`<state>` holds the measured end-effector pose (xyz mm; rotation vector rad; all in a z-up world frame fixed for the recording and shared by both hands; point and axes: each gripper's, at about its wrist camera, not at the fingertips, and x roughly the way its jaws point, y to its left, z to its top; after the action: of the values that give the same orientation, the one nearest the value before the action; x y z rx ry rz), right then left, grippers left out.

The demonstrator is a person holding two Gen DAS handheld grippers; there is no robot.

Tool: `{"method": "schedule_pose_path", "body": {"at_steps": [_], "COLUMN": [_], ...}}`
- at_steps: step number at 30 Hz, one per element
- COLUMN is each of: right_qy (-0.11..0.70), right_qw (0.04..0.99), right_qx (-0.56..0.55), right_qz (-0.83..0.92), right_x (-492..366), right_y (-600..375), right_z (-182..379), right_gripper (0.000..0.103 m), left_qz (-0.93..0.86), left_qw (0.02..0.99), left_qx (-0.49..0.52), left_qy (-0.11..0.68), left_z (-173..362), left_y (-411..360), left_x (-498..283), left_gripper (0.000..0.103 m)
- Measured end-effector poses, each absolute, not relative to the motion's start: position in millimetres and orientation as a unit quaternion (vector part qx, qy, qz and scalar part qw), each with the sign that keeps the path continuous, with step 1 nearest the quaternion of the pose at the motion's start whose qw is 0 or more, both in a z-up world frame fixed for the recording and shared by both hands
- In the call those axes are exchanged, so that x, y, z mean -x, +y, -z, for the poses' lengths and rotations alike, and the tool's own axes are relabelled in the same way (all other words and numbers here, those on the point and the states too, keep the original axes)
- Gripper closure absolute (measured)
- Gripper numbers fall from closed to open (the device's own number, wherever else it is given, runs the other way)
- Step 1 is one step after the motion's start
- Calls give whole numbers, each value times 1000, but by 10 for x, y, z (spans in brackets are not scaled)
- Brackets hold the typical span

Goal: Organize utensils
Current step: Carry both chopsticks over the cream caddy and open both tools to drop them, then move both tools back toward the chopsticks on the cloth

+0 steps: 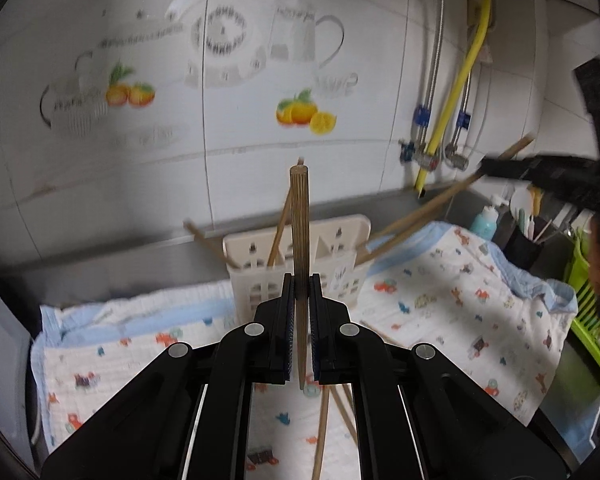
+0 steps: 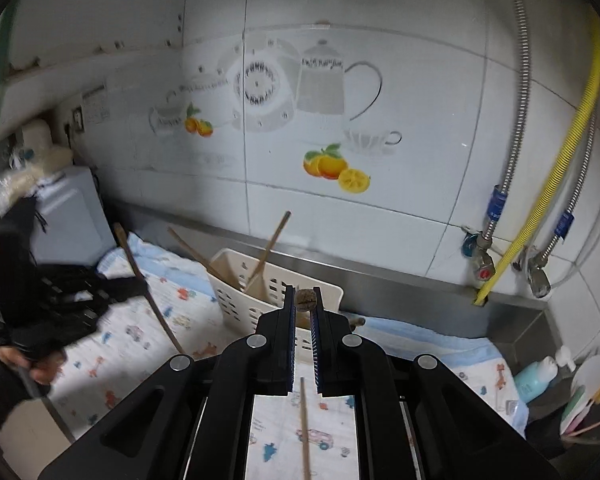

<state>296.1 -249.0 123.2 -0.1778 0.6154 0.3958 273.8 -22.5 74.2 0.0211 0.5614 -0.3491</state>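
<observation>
My left gripper (image 1: 300, 284) is shut on a wooden chopstick (image 1: 300, 220) and holds it upright in front of the cream slotted utensil basket (image 1: 340, 248), which holds several chopsticks. My right gripper (image 2: 304, 300) is shut on another chopstick, seen end-on (image 2: 305, 299), just in front of the same basket (image 2: 236, 300). In the left wrist view the right gripper (image 1: 500, 168) holds its chopstick (image 1: 420, 216) slanting toward the basket. In the right wrist view the left gripper (image 2: 132, 284) holds a dark chopstick (image 2: 152, 300). More chopsticks (image 1: 324, 432) lie on the patterned cloth (image 1: 460, 280).
A tiled wall with fruit decals stands behind. Metal hoses, valves and a yellow hose (image 1: 452, 104) are at the right. A blue bottle (image 1: 484, 220), a utensil cup and a green rack (image 1: 592, 320) sit by the sink at right. A white appliance (image 2: 72, 216) stands at left.
</observation>
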Motion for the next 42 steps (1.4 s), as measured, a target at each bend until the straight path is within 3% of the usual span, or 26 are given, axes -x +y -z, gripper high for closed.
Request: {"method": "schedule_pose_path", "body": {"at_steps": [15,32,35,37,42], "right_qy": [351,340,332,326,311], "right_qw": [912,918,921,924,930], "right_qx": [98,89,90,85,81], "right_qz": [-191,-184,-181,-180,-179], "right_x": [-3460,-3489,-3448,-3411,-3264], "right_y": [-2301,-2400,-2416,-2437,-2500], "right_z": [-803,-825,-873,-916,-1001], "right_gripper": [96,95,93,87,85], "left_qz": [138,110,109,114,110], "left_qw": [973,961,961,960,962], "left_qx": [-11,23,20,23,20], "left_qy": [184,253,254,254,248], "left_z": [-1521,-1015,-1007,-1020,-1089], "left_y": [-274,-200,-202,-202,-210], "left_x": [-3192,-3804,-3804,-3796,-3709], "left_gripper": [97,97,97,97,95]}}
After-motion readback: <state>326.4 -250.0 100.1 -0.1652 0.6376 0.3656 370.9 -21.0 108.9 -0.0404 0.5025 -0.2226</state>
